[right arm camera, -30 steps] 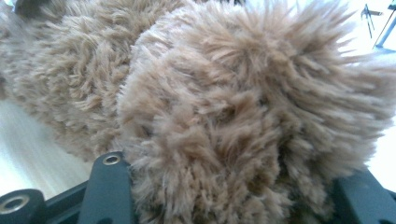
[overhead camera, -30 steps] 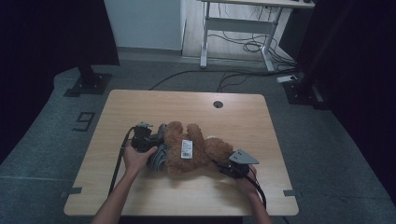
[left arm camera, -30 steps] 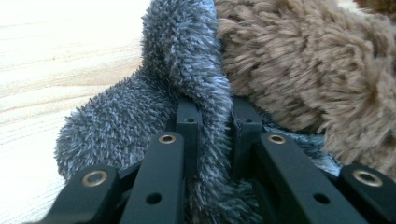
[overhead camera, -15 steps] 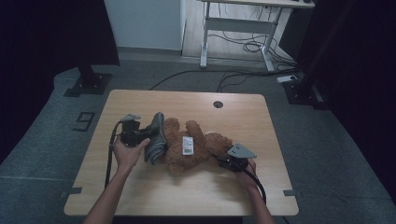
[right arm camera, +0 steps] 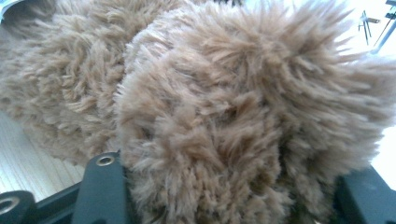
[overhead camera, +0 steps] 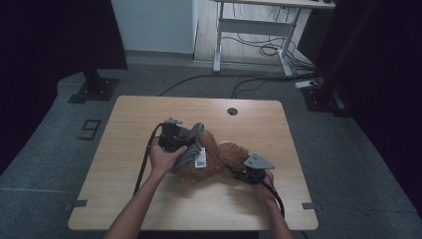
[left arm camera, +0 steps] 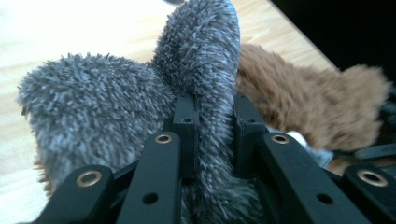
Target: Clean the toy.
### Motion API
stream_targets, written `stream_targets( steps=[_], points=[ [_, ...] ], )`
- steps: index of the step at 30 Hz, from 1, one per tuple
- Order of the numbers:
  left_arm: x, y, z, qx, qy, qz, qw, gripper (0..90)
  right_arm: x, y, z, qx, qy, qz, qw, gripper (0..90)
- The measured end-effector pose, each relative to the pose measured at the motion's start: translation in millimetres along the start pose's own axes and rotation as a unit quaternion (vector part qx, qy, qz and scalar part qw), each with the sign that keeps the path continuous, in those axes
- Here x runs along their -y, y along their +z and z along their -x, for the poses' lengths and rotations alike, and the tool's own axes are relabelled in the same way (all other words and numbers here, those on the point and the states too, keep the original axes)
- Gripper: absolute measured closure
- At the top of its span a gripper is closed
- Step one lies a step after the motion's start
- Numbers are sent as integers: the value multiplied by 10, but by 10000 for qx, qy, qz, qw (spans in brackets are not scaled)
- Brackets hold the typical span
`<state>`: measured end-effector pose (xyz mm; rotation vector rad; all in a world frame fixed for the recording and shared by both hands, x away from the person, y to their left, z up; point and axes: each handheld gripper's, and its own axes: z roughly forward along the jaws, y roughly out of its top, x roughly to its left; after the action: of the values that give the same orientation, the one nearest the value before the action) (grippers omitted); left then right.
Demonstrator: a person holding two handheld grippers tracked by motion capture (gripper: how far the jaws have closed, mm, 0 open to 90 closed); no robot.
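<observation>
- Brown plush toy (overhead camera: 214, 162) lay near the middle of the wooden table (overhead camera: 149, 112), white tag (overhead camera: 200, 158) on its side.
- Left gripper (overhead camera: 186, 137) was clenched on the grey furry fabric (left arm camera: 205, 93); in the left gripper view the grey pile was pinched between both jaws, lifted off the toy's left end.
- Right gripper (overhead camera: 239, 172) sat at the toy's right end; its jaws had just been opening, brown fur (right arm camera: 243, 116) bulging between them, pad contact too hidden to tell.

A brown plush bear (overhead camera: 214, 159) lies mid-worktop, its fuzzy grey garment (overhead camera: 191, 144) bunched and lifted at one end.
</observation>
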<state>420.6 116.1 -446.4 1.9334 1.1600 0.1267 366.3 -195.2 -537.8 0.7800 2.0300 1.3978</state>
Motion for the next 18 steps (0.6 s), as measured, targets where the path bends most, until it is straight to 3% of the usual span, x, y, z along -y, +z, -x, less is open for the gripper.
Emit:
stream_targets(
  steps=[2,5,8,12,15,18],
  points=[
    [87,-24,-51,146,-144,141,9997,762,0,2,9,15,96,17,10000,326],
    [218,-69,-44,170,-63,241,9995,770,-22,-19,8,63,398,-16,9992,236],
    [327,-135,28,102,119,360,9992,773,-105,-62,3,105,687,-293,9971,169],
    [473,-215,100,73,273,542,9981,774,-196,-145,-9,81,834,-462,9954,129],
    [575,-264,115,89,305,637,9975,774,-270,-235,24,-93,1174,-372,9923,118],
    [654,-303,139,121,373,702,9968,775,-334,-282,78,-119,1444,-200,9892,105]
  ],
)
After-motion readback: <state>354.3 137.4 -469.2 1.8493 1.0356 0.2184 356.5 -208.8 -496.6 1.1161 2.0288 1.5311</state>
